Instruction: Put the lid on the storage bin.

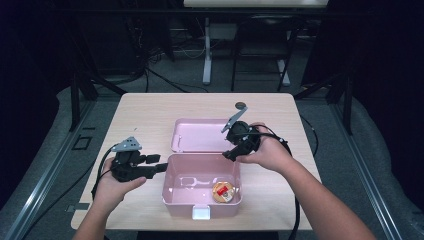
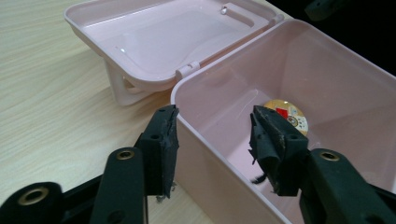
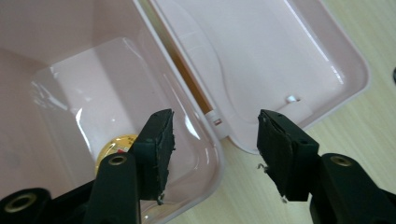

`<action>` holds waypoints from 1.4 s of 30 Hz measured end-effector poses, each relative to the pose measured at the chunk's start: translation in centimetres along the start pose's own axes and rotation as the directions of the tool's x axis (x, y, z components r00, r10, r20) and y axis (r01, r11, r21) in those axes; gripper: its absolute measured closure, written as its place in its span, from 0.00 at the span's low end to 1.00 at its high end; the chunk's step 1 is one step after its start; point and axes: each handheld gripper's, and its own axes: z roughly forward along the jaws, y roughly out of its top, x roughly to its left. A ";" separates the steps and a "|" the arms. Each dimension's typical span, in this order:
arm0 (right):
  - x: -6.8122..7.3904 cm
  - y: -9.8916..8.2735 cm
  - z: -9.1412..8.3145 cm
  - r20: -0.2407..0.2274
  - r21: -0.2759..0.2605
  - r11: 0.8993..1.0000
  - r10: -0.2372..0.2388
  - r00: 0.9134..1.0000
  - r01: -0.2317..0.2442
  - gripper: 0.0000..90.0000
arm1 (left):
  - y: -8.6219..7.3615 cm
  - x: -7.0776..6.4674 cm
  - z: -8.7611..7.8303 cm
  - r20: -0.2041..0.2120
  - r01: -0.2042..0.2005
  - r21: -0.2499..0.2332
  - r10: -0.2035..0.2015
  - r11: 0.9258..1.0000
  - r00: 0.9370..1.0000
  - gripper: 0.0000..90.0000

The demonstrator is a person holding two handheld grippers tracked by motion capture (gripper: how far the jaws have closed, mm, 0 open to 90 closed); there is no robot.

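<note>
We've got the left gripper (image 2: 212,140) at lower centre straddling the near wall of the pink box (image 1: 170,197), jaws half-open and not pressing, right gripper (image 3: 212,144) likewise astride its hinge-side corner, presumably to steady it; round tin (image 1: 223,192) sits inside, lid (image 1: 197,135) flipped back.

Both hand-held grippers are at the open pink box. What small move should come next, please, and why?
Probably close the left hand-held gripper onto the left wall of the box. Its jaws straddle that wall but do not press on it. The lid lies open behind, a round item sits inside, and the right hand-held gripper straddles the corner by the hinge.
</note>
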 end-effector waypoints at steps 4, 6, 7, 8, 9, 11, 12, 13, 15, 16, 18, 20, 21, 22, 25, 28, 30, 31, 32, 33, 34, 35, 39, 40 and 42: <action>-0.1 0.0 0.0 0.011 -0.026 1.000 0.009 1.000 -0.009 0.52 | -0.1 -0.2 0.3 -0.004 -0.007 0.009 0.007 1.000 1.000 0.66; -0.2 0.0 0.0 0.007 -0.031 0.999 0.026 1.000 -0.025 0.53 | 0.0 -0.3 0.3 0.002 -0.014 0.015 0.014 1.000 1.000 0.70; -0.2 0.0 0.1 0.011 -0.033 0.999 0.025 1.000 -0.024 0.53 | -0.1 -0.4 0.4 0.001 -0.018 0.017 0.018 1.000 1.000 0.73; -0.2 0.0 0.2 0.013 -0.035 0.999 0.028 1.000 -0.027 0.53 | 0.0 -0.4 0.4 0.003 -0.022 0.022 0.022 1.000 1.000 0.75; -0.3 0.0 0.2 0.016 -0.040 0.999 0.033 0.999 -0.032 0.54 | -0.1 -0.4 0.5 -0.003 -0.027 0.026 0.027 0.999 1.000 0.76; -0.4 0.0 0.3 0.019 -0.052 0.998 0.042 0.999 -0.041 0.55 | -0.1 -0.5 0.6 -0.009 -0.033 0.040 0.033 0.999 0.999 0.79; -0.5 0.0 0.2 0.022 -0.054 0.997 0.048 0.999 -0.047 0.56 | -0.1 -0.5 0.7 -0.014 -0.034 0.046 0.035 0.998 0.999 0.81; -0.7 -0.1 0.3 0.028 -0.065 0.996 0.059 0.998 -0.057 0.57 | -0.2 -0.4 0.7 -0.018 -0.035 0.050 0.036 0.998 0.999 0.83; -0.9 -0.1 0.3 0.032 -0.072 0.995 0.076 0.997 -0.073 0.57 | -0.2 -0.4 0.8 -0.015 -0.033 0.060 0.034 0.998 0.999 0.84; -0.9 -0.1 0.3 0.032 -0.072 0.995 0.076 0.997 -0.073 0.57 | -0.2 -0.4 0.8 -0.015 -0.033 0.060 0.034 0.998 0.999 0.85; -1.1 -0.1 0.3 0.036 -0.081 0.993 0.085 0.996 -0.082 0.57 | -0.2 -0.4 0.9 -0.018 -0.032 0.056 0.033 0.998 0.999 0.86; -1.3 -0.2 0.2 0.040 -0.089 0.992 0.094 0.995 -0.090 0.57 | -0.2 -0.5 0.9 -0.015 -0.033 0.058 0.034 0.998 0.999 0.86; -1.4 -0.2 0.2 0.041 -0.094 0.991 0.102 0.994 -0.097 0.58 | -0.2 -0.5 1.0 -0.016 -0.037 0.061 0.038 0.997 0.999 0.86; -1.5 -0.2 0.2 0.043 -0.097 0.990 0.108 0.993 -0.103 0.58 | -0.2 -0.5 1.0 -0.014 -0.034 0.067 0.035 0.997 0.999 0.87; -1.8 -0.3 0.3 0.038 -0.107 0.986 0.131 0.991 -0.127 0.58 | -0.3 -0.5 1.2 -0.015 -0.039 0.073 0.040 0.997 0.999 0.87; -2.2 -0.4 0.5 0.034 -0.116 0.981 0.158 0.987 -0.153 0.59 | -0.3 -0.5 1.3 -0.011 -0.036 0.081 0.037 0.996 0.999 0.88; -2.6 -0.5 0.6 0.042 -0.114 0.979 0.172 0.984 -0.166 0.59 | -0.3 -0.5 1.3 -0.009 -0.033 0.080 0.034 0.996 0.999 0.88; -2.7 -0.5 0.7 0.045 -0.115 0.978 0.179 0.983 -0.173 0.59 | -0.3 -0.5 1.3 -0.009 -0.033 0.079 0.033 0.996 0.999 0.88; -2.8 -0.5 0.7 0.046 -0.117 0.977 0.182 0.982 -0.176 0.59 | -0.3 -0.4 1.3 -0.007 -0.028 0.079 0.029 0.996 1.000 0.88; -3.0 -0.5 0.8 0.048 -0.119 0.976 0.188 0.981 -0.181 0.59 | -0.3 -0.4 1.2 -0.002 -0.025 0.080 0.026 0.996 1.000 0.89; -3.2 -0.5 1.0 0.053 -0.120 0.974 0.202 0.978 -0.195 0.60 | -0.4 -0.3 1.3 0.000 -0.021 0.075 0.021 0.997 1.000 0.89; -3.3 -0.4 1.1 0.056 -0.119 0.973 0.207 0.977 -0.200 0.60 | -0.4 -0.2 1.2 0.003 -0.022 0.074 0.022 0.997 1.000 0.89; -3.6 -0.4 1.3 0.065 -0.121 0.971 0.217 0.974 -0.208 0.61 | -0.4 -0.4 1.3 -0.001 -0.022 0.076 0.023 0.997 1.000 0.89; -3.6 -0.4 1.4 0.067 -0.122 0.969 0.223 0.973 -0.213 0.61 | -0.4 -0.4 1.3 -0.005 -0.026 0.075 0.026 0.997 1.000 0.89; -3.7 -0.4 1.7 0.066 -0.123 0.965 0.239 0.969 -0.230 0.61 | -0.3 -0.4 1.2 -0.007 -0.031 0.079 0.032 0.996 0.999 0.89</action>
